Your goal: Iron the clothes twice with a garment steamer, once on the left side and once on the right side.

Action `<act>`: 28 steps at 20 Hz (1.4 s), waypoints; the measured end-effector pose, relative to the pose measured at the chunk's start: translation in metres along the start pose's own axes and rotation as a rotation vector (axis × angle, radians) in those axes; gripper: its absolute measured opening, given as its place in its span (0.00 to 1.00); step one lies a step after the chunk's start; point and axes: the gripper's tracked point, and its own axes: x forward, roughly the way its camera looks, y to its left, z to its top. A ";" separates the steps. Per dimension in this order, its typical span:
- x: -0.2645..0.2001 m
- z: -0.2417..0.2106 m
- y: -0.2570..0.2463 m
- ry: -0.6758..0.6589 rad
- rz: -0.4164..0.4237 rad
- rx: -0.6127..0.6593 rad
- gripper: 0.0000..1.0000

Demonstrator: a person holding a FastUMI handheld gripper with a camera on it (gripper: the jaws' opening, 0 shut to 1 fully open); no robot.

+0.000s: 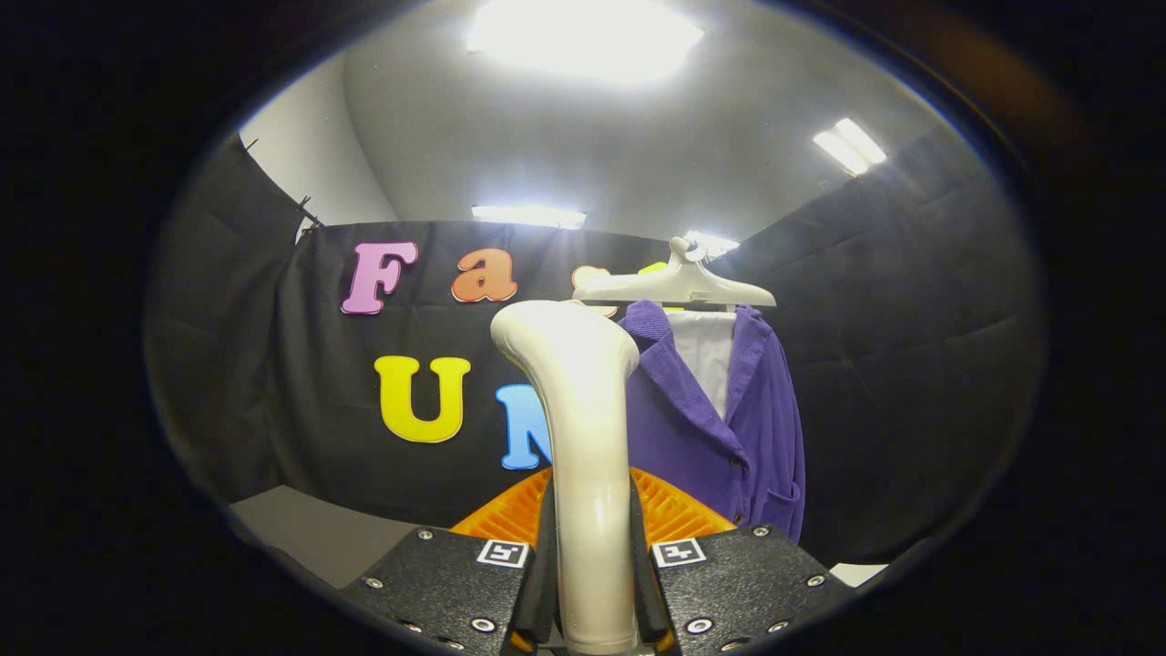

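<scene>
My gripper [592, 569] is shut on the white garment steamer [583, 437], whose handle rises between the two fingers and ends in a rounded head. Both black fingers [544, 565] press on its sides. Beyond the steamer, slightly to the right, a purple corduroy jacket [729, 428] hangs on a white hanger [679, 284] with a white garment inside its open collar. The steamer head stands left of the jacket and hides part of the jacket's left side. I cannot tell how far the steamer is from the cloth.
An orange ribbed part [669, 515] shows just behind the fingers at the steamer's base. A grey table surface [310, 533] lies low on the left. Black cloth walls [911, 364] close in the booth behind and to the right of the jacket.
</scene>
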 end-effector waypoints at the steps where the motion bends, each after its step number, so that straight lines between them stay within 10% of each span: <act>1: 0.011 0.004 -0.004 -0.006 -0.012 -0.001 0.35; 15: 0.126 -0.016 -0.071 0.015 -0.131 -0.050 0.35; 28: 0.111 -0.107 -0.085 0.123 -0.122 -0.063 0.35</act>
